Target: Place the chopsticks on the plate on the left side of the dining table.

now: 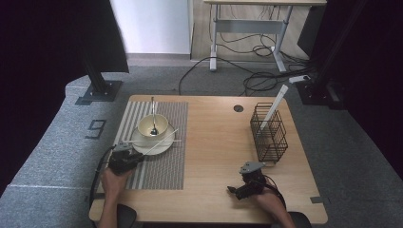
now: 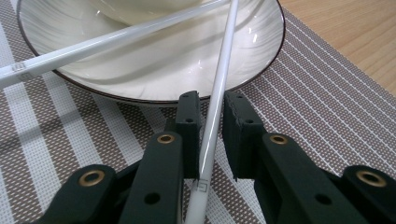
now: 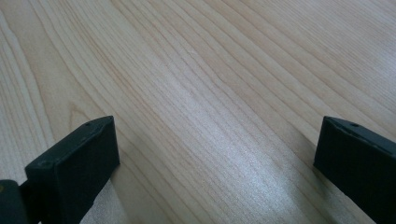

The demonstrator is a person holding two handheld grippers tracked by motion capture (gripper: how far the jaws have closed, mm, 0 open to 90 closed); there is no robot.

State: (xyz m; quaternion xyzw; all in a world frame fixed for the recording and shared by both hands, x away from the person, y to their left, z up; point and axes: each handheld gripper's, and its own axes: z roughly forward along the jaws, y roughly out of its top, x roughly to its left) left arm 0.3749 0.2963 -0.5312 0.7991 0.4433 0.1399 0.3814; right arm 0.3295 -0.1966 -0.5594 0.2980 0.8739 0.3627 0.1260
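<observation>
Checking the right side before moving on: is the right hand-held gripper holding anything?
No, the right hand-held gripper has wide-open jaws over bare table.

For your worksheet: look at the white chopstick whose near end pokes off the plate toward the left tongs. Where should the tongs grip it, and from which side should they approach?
Grip the chopstick at its near end, which overhangs the plate above the placemat. There it is clear of the rim and the crossing second chopstick. Approach from the person's side, along the shaft, jaws either side, as the left tongs already sit.
</observation>
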